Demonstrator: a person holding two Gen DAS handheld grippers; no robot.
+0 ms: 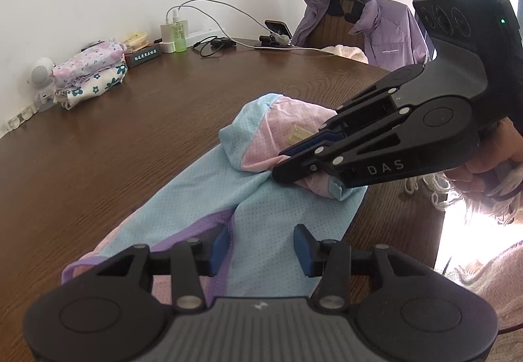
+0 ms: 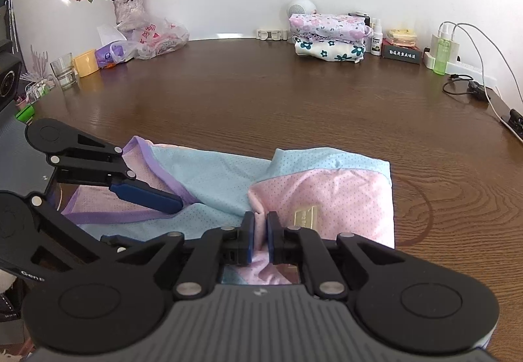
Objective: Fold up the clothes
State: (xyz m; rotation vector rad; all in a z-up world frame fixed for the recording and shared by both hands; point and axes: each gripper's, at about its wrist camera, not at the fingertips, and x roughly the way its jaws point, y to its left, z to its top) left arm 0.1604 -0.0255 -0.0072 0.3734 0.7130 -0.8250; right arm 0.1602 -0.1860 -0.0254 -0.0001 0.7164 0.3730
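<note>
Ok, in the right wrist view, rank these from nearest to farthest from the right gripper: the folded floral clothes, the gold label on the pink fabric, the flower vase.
1. Gold label: just right of the right gripper, on the pink fabric.
2. Folded floral clothes: far across the table, right of centre, by the wall.
3. Flower vase: far left corner, by the wall.

Far ahead and left of the right claw, 1 vase of dried roses stands at the wall, a plastic bag against it and a glass further left. Far ahead to its right stands 1 green bottle. Well beyond the left claw, a purple jacket drapes a chair.
</note>
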